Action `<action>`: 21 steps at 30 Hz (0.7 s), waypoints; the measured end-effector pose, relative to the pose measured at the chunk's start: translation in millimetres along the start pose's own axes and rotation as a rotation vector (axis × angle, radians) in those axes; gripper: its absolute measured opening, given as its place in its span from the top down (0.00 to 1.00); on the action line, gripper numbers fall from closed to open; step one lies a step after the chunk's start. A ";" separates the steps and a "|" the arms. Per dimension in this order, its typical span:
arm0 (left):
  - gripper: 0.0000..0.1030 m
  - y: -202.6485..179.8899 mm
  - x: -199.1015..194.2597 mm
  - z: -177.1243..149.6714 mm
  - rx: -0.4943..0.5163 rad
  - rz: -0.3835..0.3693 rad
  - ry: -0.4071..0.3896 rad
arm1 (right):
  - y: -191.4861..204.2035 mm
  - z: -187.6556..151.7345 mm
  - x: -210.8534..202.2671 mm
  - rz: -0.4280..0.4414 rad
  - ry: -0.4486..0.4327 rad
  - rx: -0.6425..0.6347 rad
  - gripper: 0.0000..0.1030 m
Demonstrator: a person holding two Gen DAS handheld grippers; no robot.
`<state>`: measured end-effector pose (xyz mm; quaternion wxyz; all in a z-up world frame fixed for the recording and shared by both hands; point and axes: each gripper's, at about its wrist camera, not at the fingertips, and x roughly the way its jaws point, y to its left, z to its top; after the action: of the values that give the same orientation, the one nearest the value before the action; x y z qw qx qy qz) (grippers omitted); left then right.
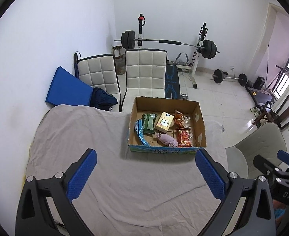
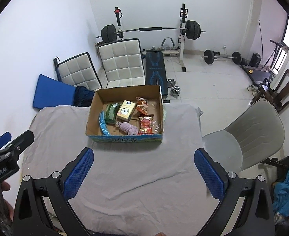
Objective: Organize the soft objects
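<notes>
Cardboard box [image 1: 200,125] sits on the far part of the table, on a wrinkled grey cloth [image 1: 124,186] that covers the tabletop. All the soft objects lie inside it. Along the box's left side lies a curved light-blue packet [image 1: 141,134], and just beside it a green packet [image 1: 149,123]. A yellow tissue pack [image 1: 164,122] with a cartoon animal printed on it rests near the middle, tilted against the green packet. In front of the tissue pack lies a crumpled lilac cloth [image 1: 168,139], close to the box's near wall. On the right side are two snack bags: an orange one [image 1: 178,119] toward the back and a red one [image 1: 184,137] toward the front, just beside the lilac cloth.

Both grippers hang above the near part of the table, well apart from the box. The left gripper [image 1: 145,174] has its blue-padded fingers [image 1: 81,175] spread wide and holds nothing. The right gripper [image 2: 143,174] likewise has its fingers [image 2: 77,173] wide apart with nothing between them.

Two white quilted chairs [image 1: 144,72] stand behind the table, with a barbell rack [image 1: 168,43] by the far wall, and a grey chair [image 2: 256,129] to the table's right.
</notes>
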<state>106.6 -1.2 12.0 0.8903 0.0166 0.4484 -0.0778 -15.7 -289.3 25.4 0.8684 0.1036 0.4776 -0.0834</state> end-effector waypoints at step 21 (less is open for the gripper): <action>0.00 -5.1 22.3 1.5 0.014 0.021 -0.006 | 5.3 19.4 25.6 -0.032 -0.016 -0.022 0.00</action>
<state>120.1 -9.1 -4.8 0.8922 0.0273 0.4450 -0.0714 15.0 -290.4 14.4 0.8718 0.0859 0.4732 -0.0928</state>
